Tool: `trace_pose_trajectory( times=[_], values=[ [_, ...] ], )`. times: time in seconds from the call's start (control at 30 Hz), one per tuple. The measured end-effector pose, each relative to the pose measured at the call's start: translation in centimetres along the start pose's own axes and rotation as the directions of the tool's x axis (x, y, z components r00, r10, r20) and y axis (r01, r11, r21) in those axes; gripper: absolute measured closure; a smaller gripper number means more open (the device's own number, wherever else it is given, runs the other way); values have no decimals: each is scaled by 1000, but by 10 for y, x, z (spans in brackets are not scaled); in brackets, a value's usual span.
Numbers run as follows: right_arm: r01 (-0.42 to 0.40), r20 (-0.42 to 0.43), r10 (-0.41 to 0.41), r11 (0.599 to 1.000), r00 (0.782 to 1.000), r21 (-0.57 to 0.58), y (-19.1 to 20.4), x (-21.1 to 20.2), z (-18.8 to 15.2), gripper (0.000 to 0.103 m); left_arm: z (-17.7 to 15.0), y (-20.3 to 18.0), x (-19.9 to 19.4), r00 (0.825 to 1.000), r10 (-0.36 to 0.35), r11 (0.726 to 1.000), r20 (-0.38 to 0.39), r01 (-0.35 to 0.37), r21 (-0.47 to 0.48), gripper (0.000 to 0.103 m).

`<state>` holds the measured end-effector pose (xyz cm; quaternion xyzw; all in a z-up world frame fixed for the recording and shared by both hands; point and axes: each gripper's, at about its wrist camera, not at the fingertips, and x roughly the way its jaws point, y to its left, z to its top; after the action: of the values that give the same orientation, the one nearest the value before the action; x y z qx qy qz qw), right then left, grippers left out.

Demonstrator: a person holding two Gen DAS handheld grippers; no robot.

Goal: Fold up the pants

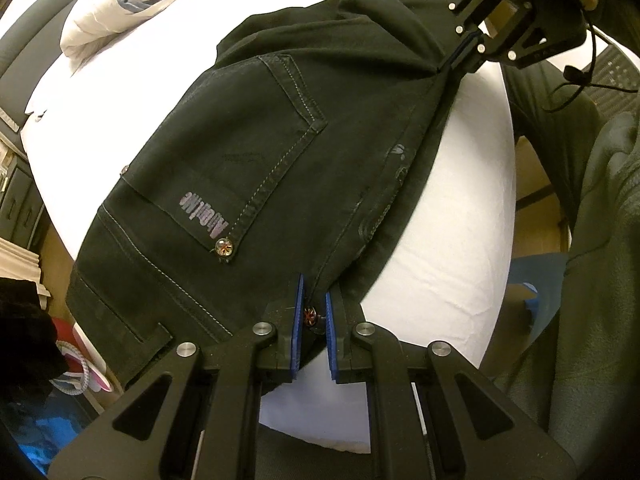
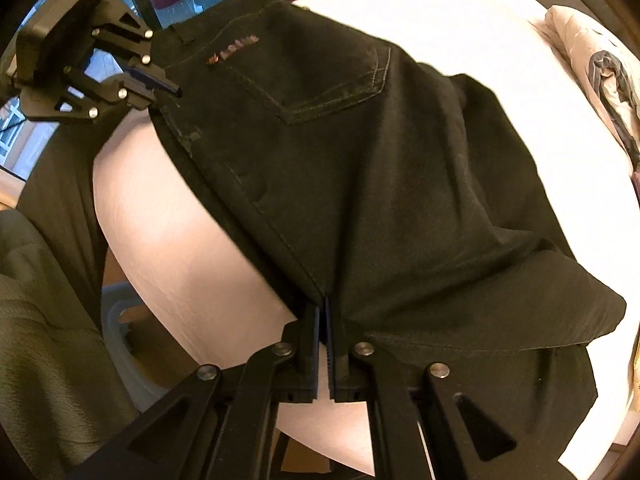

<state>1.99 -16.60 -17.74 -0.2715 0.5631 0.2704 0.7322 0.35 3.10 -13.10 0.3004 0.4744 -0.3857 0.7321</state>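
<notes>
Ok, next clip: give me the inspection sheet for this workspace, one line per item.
Surface: white bed sheet, bare on the near side.
Job's things: black pants, back pocket up, lying partly folded on the sheet, one edge pulled between the two grippers.
Clutter: bunched pale duvet at the far end of the bed.
Grippers: left gripper shut on the pants at a metal button; right gripper shut on the pants' edge farther along.
Cables: a thin black cable hangs from the right gripper.
Surroundings: a person's dark green sleeve; a slipper and blue items on the floor beside the bed.
</notes>
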Motion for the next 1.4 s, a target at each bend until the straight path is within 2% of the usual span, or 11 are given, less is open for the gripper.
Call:
trace_pose_trajectory(
  times=[0.33,0.57,0.67,0.73,0.77,0.97,1.13,1.2,1.27,1.37,1.4],
  values=[
    [34,21,-35,999,999,31,9,-2,-6,99,-15,-3,-8,999,26,999,27,-25,-23,94],
    [2,53,-9,992,999,123,-6,3,-4,96,-22,11,-4,999,-7,988,47,14,-153,92],
    [7,78,-18,991,997,136,-6,1,-7,95,-23,13,-20,1000,-22,983,14,24,-179,76],
    [0,89,-14,988,996,157,-8,0,-9,95,-27,19,-40,999,-32,976,36,39,-215,34],
    [0,96,-16,986,995,166,-8,-1,-9,95,-28,20,-51,998,-17,974,55,29,-225,28],
    [-2,136,-29,975,990,223,-11,-4,-15,93,15,28,-95,969,30,947,247,51,-316,27],
    [-84,217,17,949,976,303,-18,-5,-32,80,74,19,-25,973,-38,914,228,126,-386,32],
    [-157,266,66,928,962,339,-25,-10,-41,61,80,24,23,983,-102,863,154,164,-477,48],
    [-209,322,86,906,943,369,-34,-22,-52,56,73,23,49,988,-99,839,120,148,-524,51],
    [-380,503,108,792,857,477,-83,-48,-91,56,71,20,49,987,-81,829,140,144,-540,51],
    [-452,572,84,710,816,541,-114,-55,-113,56,72,20,48,988,-80,830,131,139,-540,51]
  ],
)
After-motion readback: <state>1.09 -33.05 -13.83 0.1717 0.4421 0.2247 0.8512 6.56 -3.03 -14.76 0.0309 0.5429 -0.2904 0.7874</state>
